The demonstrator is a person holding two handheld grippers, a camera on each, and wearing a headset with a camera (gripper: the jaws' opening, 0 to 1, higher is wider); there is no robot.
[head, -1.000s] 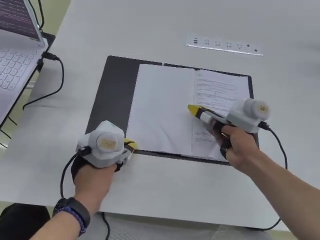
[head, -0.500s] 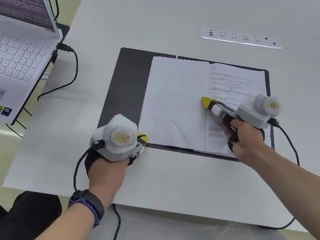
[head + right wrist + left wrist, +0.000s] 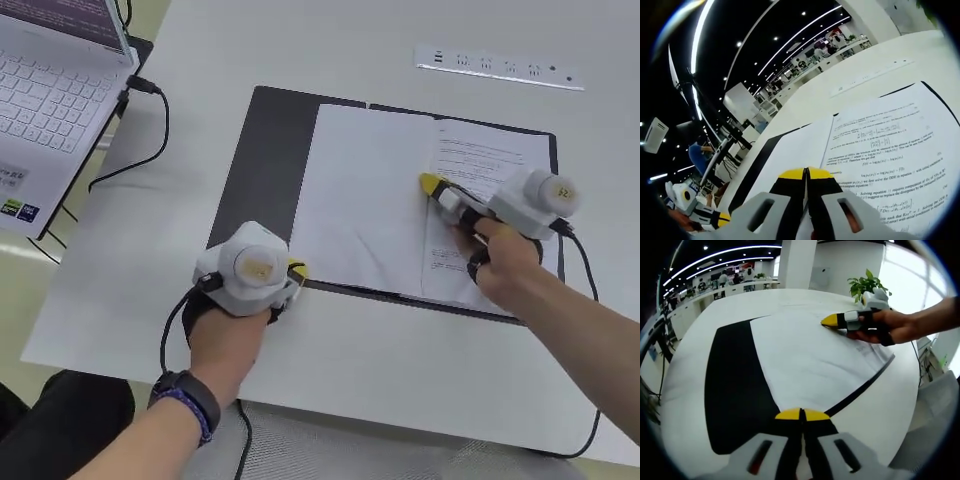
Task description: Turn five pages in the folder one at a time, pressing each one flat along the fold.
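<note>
The folder lies open on the white table, its black cover point(image 3: 268, 170) at the left. A blank white page point(image 3: 365, 195) lies over it and a printed page point(image 3: 490, 160) sits to the right. My right gripper point(image 3: 432, 185) is shut, its yellow tips resting on the fold between the two pages point(image 3: 827, 142). My left gripper point(image 3: 295, 270) is shut too, tips down on the folder's near edge at the blank page's lower left corner point(image 3: 802, 414). From the left gripper view, the right gripper point(image 3: 830, 320) lies across the far part of the page point(image 3: 805, 360).
A laptop point(image 3: 50, 90) with a black cable point(image 3: 145, 150) sits at the far left. A power strip point(image 3: 500, 68) lies beyond the folder. The table's near edge point(image 3: 330, 425) runs just behind my hands. Gripper cables trail off that edge.
The head camera has shifted. My right gripper has slid a little farther away along the fold. My left gripper stays at the folder's near edge.
</note>
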